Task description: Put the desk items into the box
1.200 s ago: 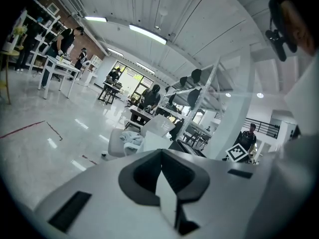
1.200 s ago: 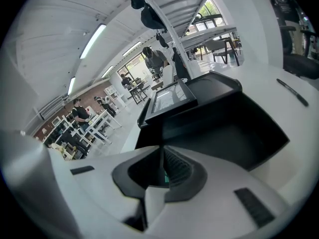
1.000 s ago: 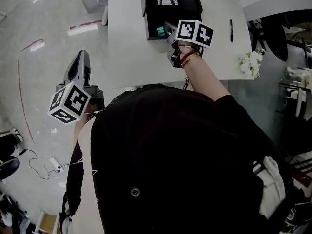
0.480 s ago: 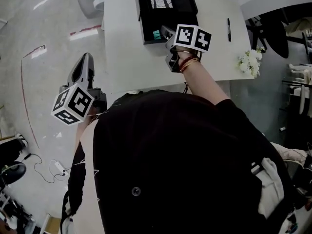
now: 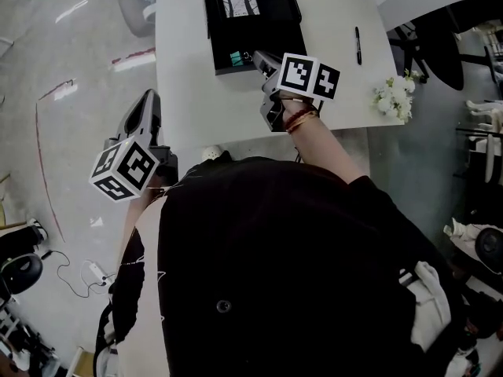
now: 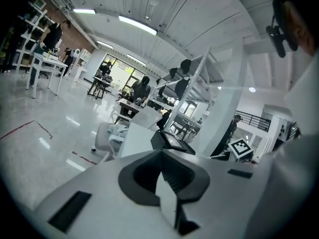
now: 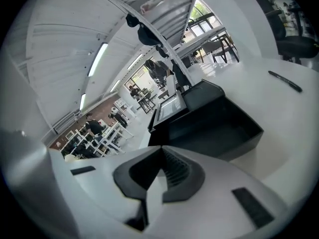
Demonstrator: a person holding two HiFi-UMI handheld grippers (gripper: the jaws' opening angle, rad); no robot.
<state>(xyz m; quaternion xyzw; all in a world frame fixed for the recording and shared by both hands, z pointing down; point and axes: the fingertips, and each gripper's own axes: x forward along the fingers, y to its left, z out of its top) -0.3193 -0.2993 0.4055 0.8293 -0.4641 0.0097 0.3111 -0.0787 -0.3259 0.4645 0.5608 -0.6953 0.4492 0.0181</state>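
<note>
Right gripper [image 5: 255, 55] has just pressed its jaws together on nothing, tips at the near edge of the box [image 5: 267, 30]. Left gripper [image 5: 148, 100], also closed and empty, hangs left of the table [image 5: 189, 69]. 1 pen [image 5: 357, 45] lies on the table right of the box, well apart from it; flowers [image 5: 393, 100] sit nearer.

Left gripper [image 5: 148, 100]: jaws together, empty; held at left, pointing far, slightly down.
Right gripper [image 5: 258, 56]: jaws just closed, empty; reaching far, tilted down.
</note>
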